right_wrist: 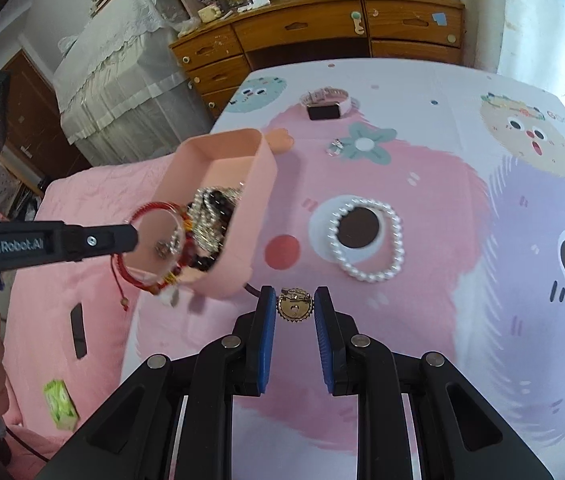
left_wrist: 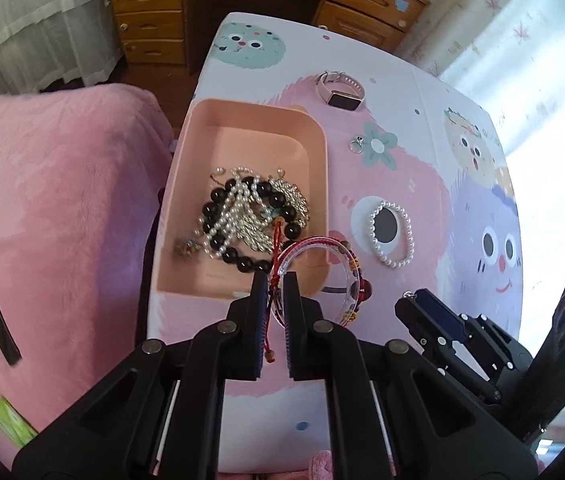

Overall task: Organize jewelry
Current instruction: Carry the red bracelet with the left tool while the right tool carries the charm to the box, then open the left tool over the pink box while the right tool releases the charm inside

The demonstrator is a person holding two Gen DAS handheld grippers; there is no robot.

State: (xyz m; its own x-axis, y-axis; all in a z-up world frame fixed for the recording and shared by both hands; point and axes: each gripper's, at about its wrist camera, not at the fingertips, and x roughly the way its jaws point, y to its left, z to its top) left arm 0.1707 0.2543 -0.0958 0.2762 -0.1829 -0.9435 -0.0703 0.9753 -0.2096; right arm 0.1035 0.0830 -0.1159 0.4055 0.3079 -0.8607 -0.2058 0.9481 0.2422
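Left hand-held gripper (left_wrist: 274, 280) clenched on two bracelets (left_wrist: 314, 264) — right hand-held gripper (right_wrist: 294, 306) gripping one brooch (right_wrist: 294, 307), one tray (left_wrist: 318, 140), one pearl bracelet (right_wrist: 366, 236), one ring (left_wrist: 355, 144), one watch (left_wrist: 340, 90) on tabletop (left_wrist: 402, 160).

The left wrist view looks steeply down along its fingers, close over the near end of the tray (left_wrist: 319, 184). The right wrist view faces forward over the table (right_wrist: 442, 128) from further right. Both share the tray (right_wrist: 258, 184), table and dresser (right_wrist: 314, 36).
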